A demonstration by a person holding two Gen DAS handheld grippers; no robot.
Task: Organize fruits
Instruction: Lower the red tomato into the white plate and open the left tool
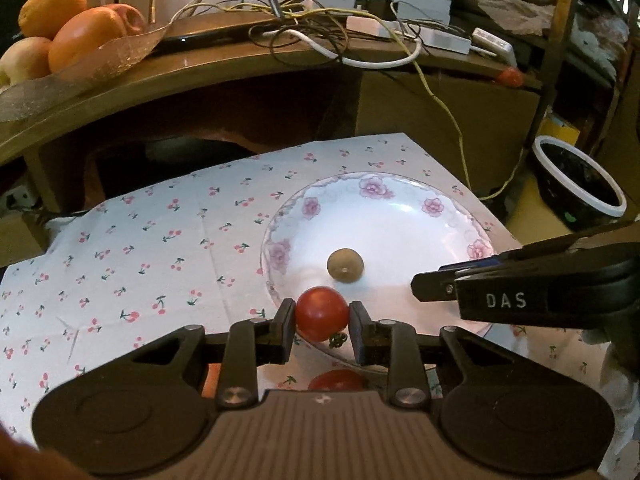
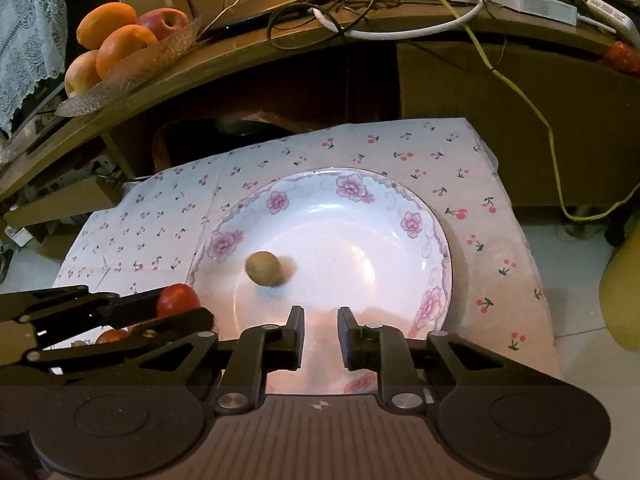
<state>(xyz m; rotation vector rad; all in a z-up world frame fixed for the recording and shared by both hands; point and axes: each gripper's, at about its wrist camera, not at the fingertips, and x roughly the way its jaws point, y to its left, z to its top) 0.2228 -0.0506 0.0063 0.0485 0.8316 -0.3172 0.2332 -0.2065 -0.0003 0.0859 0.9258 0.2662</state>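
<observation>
Cherry-print cloth [image 1: 160, 248] under white floral plate [image 1: 436, 200]; left gripper [image 1: 322, 320] clamps small red tomato [image 1: 321, 312] at rim. Lower gently, release beside brown fruit [image 1: 345, 265]; right gripper [image 2: 320, 322] part-open, empty.

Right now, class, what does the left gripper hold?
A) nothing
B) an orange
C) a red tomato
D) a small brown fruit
C: the left gripper is shut on the red tomato at the plate's near rim, while the small brown fruit lies loose in the plate.

A kiwi [image 2: 263, 268] lies in the plate [image 2: 424, 216] on the tablecloth [image 2: 152, 220], desk [image 2: 240, 56] behind.
</observation>
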